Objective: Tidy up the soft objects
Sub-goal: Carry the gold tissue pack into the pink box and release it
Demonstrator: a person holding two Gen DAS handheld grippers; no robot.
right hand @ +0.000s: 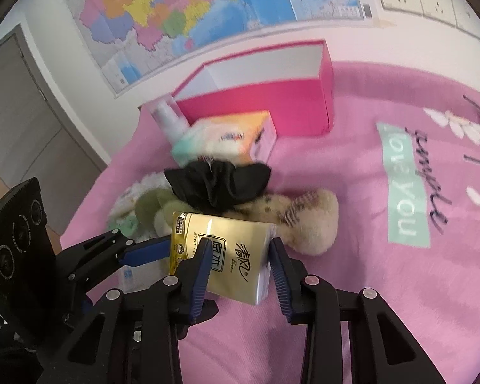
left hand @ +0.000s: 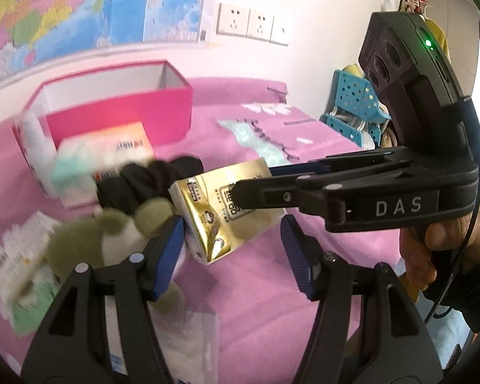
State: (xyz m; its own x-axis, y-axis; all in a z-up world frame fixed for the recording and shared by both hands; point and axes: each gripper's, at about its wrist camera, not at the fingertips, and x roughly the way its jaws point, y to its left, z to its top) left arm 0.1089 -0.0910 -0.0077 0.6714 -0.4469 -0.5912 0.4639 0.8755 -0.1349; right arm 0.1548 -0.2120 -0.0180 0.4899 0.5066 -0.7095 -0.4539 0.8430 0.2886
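Observation:
My right gripper point(right hand: 240, 264) is shut on a gold tissue pack point(right hand: 230, 240), its blue pads pressing both sides; it reaches in from the right in the left wrist view point(left hand: 252, 182). My left gripper point(left hand: 233, 256) stands open just below the pack point(left hand: 217, 220), whose lower corner lies between its fingers without being pinched. Behind the pack lie a black scrunchie point(right hand: 217, 185), a green plush point(left hand: 112, 233) and a beige plush point(right hand: 310, 224). A pink box point(right hand: 256, 96) stands open at the back.
A pastel tissue box point(right hand: 227, 140) and a spray bottle point(right hand: 168, 118) lie in front of the pink box. Small tissue packs point(left hand: 22, 272) sit at the left of the pink bedspread point(right hand: 368, 288). A blue basket point(left hand: 352, 102) stands beyond the bed's right edge.

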